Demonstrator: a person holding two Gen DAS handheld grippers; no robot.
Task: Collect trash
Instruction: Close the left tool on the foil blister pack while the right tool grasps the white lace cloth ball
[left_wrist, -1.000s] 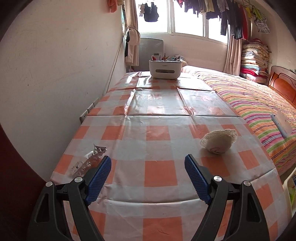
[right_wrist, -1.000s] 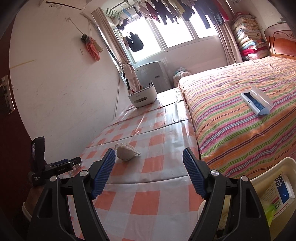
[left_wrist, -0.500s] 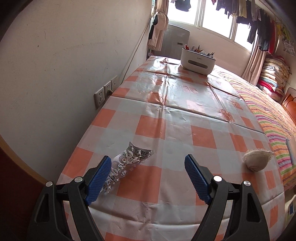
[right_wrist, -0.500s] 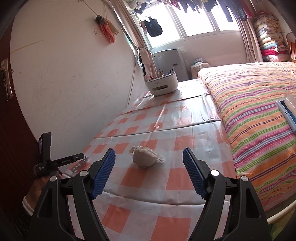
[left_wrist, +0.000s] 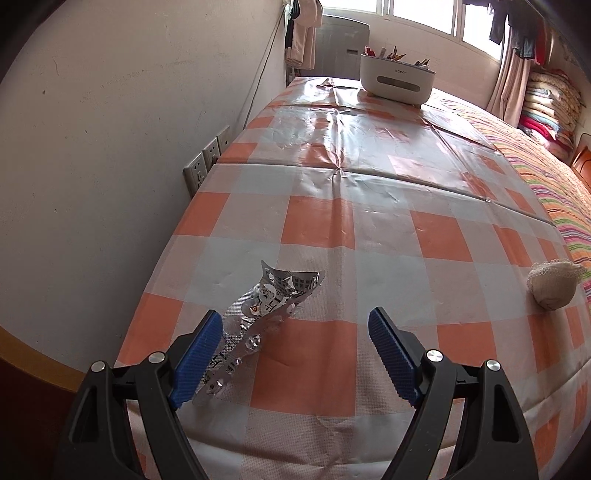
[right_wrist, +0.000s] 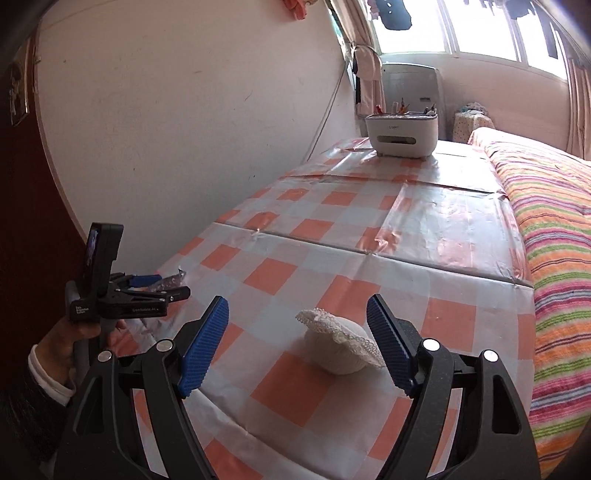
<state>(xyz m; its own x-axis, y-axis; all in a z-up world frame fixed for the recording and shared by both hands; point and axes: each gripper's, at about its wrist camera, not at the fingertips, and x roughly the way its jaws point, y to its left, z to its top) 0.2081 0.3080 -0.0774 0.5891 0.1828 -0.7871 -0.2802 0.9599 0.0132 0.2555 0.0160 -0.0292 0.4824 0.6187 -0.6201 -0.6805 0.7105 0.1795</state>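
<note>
A crumpled silver blister pack (left_wrist: 264, 310) lies on the orange-checked tablecloth (left_wrist: 369, 221) near the table's left front corner. My left gripper (left_wrist: 295, 354) is open just above it, its left pad (left_wrist: 197, 356) over the pack's near end. A white lace-edged ball (right_wrist: 341, 345) lies near the table's front right; it also shows in the left wrist view (left_wrist: 552, 286). My right gripper (right_wrist: 297, 343) is open, the ball between its pads. The left gripper also shows in the right wrist view (right_wrist: 162, 288).
A white organiser box (left_wrist: 397, 79) stands at the table's far end. The wall with sockets (left_wrist: 205, 162) runs along the table's left side. A striped bed (right_wrist: 554, 240) lies along the right side.
My left gripper moved left and forward, bringing the blister pack between its pads. My right gripper swung left and closer, bringing the lace ball between its pads. Both stayed open.
</note>
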